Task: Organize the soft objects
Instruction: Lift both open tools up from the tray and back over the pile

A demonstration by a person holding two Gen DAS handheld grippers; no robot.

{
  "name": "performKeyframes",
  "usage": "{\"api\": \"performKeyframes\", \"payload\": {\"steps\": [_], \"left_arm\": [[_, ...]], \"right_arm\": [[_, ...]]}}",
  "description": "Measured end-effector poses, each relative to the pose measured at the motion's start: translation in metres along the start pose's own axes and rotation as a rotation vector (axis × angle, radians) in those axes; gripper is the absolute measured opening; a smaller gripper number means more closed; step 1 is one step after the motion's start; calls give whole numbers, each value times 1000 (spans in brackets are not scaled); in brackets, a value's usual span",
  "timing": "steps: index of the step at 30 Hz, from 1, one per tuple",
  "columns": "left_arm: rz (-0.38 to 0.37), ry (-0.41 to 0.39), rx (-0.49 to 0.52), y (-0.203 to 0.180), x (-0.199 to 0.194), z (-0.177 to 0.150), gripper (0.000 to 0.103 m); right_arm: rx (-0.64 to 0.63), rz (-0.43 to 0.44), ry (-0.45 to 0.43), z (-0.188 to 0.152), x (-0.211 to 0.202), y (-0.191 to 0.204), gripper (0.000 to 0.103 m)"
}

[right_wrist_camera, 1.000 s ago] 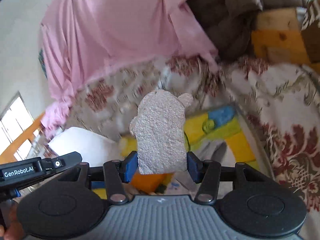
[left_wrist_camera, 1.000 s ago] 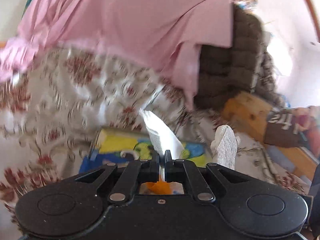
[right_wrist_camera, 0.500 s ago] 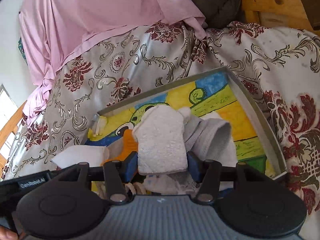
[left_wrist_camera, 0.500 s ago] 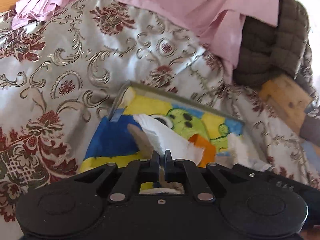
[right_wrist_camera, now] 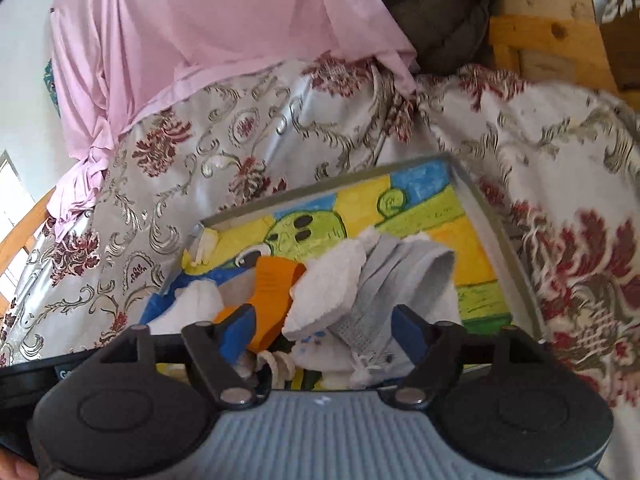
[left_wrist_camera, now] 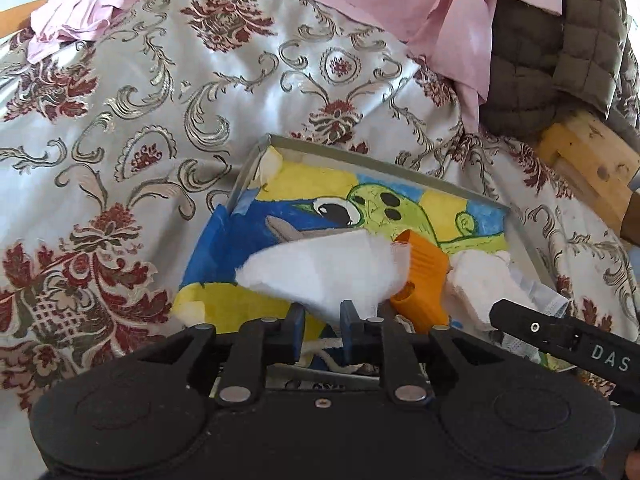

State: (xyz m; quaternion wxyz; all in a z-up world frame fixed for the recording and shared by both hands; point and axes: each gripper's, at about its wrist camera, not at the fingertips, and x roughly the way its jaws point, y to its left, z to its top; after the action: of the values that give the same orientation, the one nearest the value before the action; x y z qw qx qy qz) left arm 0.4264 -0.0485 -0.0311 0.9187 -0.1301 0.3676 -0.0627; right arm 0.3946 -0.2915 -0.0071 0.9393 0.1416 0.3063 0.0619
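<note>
Both of my tongs are letting go over the painted tray [left_wrist_camera: 516,228], which is lying on the floral bedspread [left_wrist_camera: 132,128], and that is what is changing right now. A second ago my left tongs [left_wrist_camera: 322,320] were pinched tight on the white cloth [left_wrist_camera: 320,272] and carrying it up above the bedspread; now they are down at the tray's near edge and their jaws are opening, the cloth's narrow tail still lying between them, though I cannot tell whether the pads are still pressing it. My right tongs [right_wrist_camera: 320,330] were clamped on the fuzzy white piece [right_wrist_camera: 332,284] until half a second ago; now their jaws are spreading wide and standing clear of it, so it is resting inside the tray, against the grey cloth [right_wrist_camera: 404,276] and just beside the orange item [right_wrist_camera: 276,292]. I am judging that both soft pieces are as good as delivered. As for direction, the white cloth is fanning out from the left tongs, its long axis running crosswise along the tray's near edge. The fuzzy piece is lying with its long axis running from the tray's near edge toward its far edge.
</note>
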Motion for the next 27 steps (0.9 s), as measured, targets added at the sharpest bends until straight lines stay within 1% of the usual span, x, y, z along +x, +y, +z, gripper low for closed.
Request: {"api": "performKeyframes", "payload": {"steps": [1,3,4,5,6,7,8,9,12,14,19,22,25,27], "left_arm": [[-4,-6,-6,1,-5,1,25],[-14,-25,-19,1,-18,2,30],[-17,-39,-21,0,-25,3,37],[-21,-61,-22,0,-34,4,46],[-24,-91,-21,0,-44,5,51],[-26,-119,-19,-1,-54,5,59],[-29,-147,-17,-2,-64,5,63],[-34,-175,-14,-3,-76,4,65],[-56,-237,-6,-6,-109,1,70],[-64,-273,8,-9,-129,-3,75],[-90,-341,58,-17,-178,-19,85],[-113,-389,97,-22,-208,-31,92],[-112,-437,135,-28,-233,-46,98],[-107,-467,149,-31,-249,-57,100]], "right_arm": [[-2,13,-14,1,-7,2,85],[-2,36,-53,3,-26,6,92],[-6,38,-69,4,-34,9,93],[-14,36,-90,4,-45,12,94],[-23,35,-107,4,-54,15,96],[-39,33,-126,4,-65,18,96],[-57,29,-146,3,-76,21,97],[-71,22,-164,3,-86,24,99],[-103,10,-227,1,-116,33,101],[-101,17,-269,-2,-138,36,103],[-88,43,-356,-13,-185,38,103],[-96,44,-418,-25,-213,38,103],[-110,41,-473,-43,-236,37,103],[-115,35,-496,-55,-248,35,103]]}}
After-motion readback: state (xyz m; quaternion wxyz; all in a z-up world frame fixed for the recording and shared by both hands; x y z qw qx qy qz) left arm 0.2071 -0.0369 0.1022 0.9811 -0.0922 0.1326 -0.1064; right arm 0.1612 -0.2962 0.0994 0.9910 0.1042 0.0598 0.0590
